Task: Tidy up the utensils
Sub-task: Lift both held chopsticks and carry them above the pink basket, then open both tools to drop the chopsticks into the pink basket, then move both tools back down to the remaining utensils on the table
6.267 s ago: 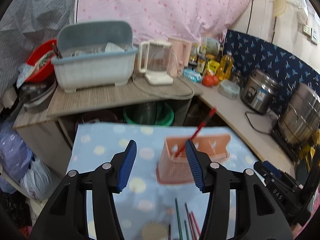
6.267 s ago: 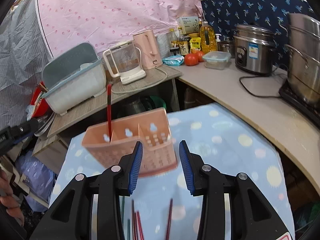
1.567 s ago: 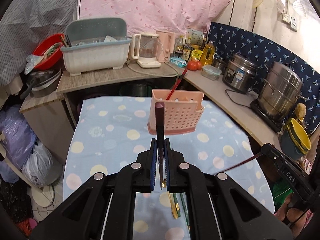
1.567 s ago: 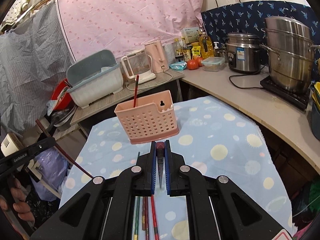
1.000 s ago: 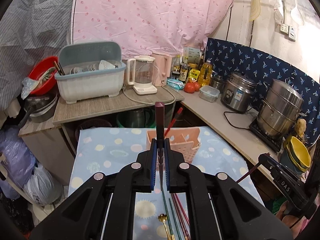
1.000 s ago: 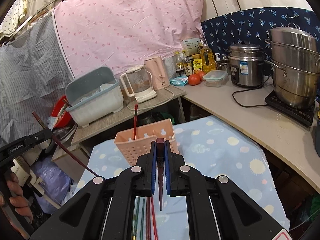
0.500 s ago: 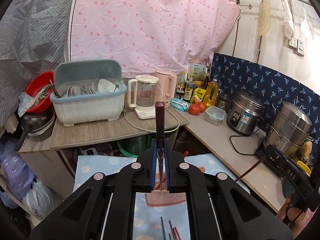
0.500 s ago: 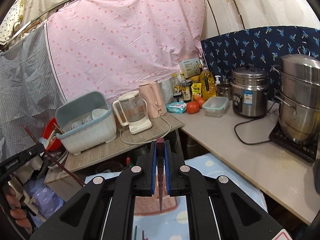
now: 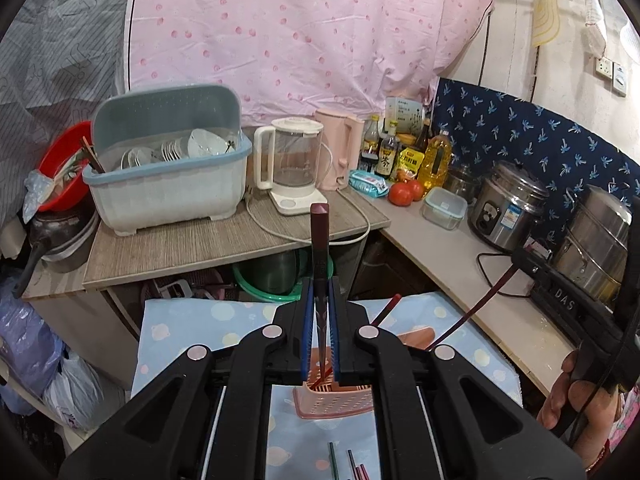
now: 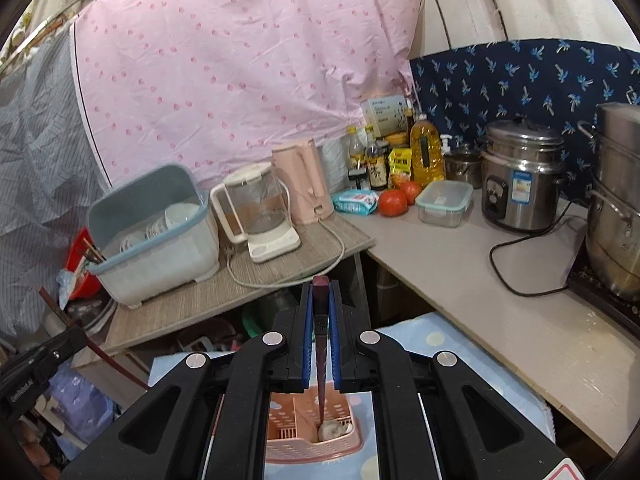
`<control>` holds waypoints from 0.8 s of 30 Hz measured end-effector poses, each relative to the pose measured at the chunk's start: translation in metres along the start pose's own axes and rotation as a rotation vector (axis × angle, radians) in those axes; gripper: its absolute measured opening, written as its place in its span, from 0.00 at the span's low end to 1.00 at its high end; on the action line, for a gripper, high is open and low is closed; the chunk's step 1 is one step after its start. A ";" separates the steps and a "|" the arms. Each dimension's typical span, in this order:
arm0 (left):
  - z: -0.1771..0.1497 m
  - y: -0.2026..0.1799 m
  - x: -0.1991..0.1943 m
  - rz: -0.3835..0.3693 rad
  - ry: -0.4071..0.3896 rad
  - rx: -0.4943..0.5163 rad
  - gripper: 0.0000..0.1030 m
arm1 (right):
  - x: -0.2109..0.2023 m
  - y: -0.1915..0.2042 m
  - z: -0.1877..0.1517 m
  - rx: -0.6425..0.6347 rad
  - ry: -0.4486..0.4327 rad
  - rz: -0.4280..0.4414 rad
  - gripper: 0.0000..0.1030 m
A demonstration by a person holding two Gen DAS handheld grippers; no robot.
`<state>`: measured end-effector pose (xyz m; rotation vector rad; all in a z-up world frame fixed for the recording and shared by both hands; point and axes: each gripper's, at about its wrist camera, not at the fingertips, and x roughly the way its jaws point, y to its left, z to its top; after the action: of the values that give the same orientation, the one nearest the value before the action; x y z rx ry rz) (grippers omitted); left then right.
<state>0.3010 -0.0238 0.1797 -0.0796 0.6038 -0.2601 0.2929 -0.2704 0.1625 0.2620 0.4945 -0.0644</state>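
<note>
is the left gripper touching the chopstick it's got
Touching. The left wrist view shows the left gripper with both blue pads pressed against the dark red chopstick, no gap on either side.

A pink perforated utensil holder (image 10: pixel 314 436) stands on a pale blue cloth (image 9: pixel 224 320) dotted with cream and pink spots. Each dark maroon chopstick (image 9: pixel 320 264) sits between blue finger pads (image 9: pixel 307 336) on black gripper frames. The curtain (image 9: pixel 300 32) is pink with darker spots, beside a navy floral cloth (image 10: pixel 520 84).

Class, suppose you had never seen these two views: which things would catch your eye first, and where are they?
Each black gripper, left and right, pinches a dark red chopstick upright, tips aimed down at the pink utensil holder on the dotted blue cloth. Behind hangs a pink curtain.
</note>
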 end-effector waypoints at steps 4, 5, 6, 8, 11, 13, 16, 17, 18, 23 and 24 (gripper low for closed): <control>-0.004 0.004 0.014 0.001 0.026 -0.011 0.07 | 0.017 0.004 -0.014 -0.007 0.041 0.009 0.07; -0.005 0.005 0.016 0.001 0.031 -0.013 0.07 | 0.020 0.005 -0.016 -0.009 0.050 0.014 0.07; -0.006 0.005 0.018 0.001 0.037 -0.016 0.07 | 0.023 0.006 -0.018 -0.011 0.058 0.017 0.07; -0.007 0.006 0.021 0.001 0.035 -0.028 0.09 | 0.024 0.007 -0.021 -0.006 0.056 0.012 0.20; -0.010 0.006 0.021 0.000 0.031 -0.024 0.27 | 0.018 0.007 -0.024 -0.001 0.042 0.015 0.29; -0.012 0.006 0.018 0.015 0.023 -0.023 0.37 | 0.013 0.008 -0.026 -0.011 0.040 0.016 0.30; -0.015 0.007 0.015 0.010 0.031 -0.030 0.40 | 0.002 0.008 -0.030 -0.013 0.034 0.023 0.31; -0.017 0.007 0.014 0.008 0.035 -0.029 0.40 | -0.003 0.008 -0.032 -0.012 0.032 0.025 0.32; -0.019 0.007 0.012 0.010 0.041 -0.027 0.40 | -0.008 0.007 -0.035 -0.011 0.031 0.028 0.32; -0.038 0.005 -0.001 -0.003 0.078 -0.020 0.42 | -0.031 0.003 -0.058 -0.013 0.045 0.037 0.35; -0.044 0.006 -0.004 -0.004 0.085 -0.024 0.46 | -0.035 0.002 -0.065 -0.012 0.052 0.038 0.35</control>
<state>0.2743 -0.0172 0.1453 -0.0934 0.6917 -0.2609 0.2326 -0.2514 0.1247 0.2616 0.5414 -0.0179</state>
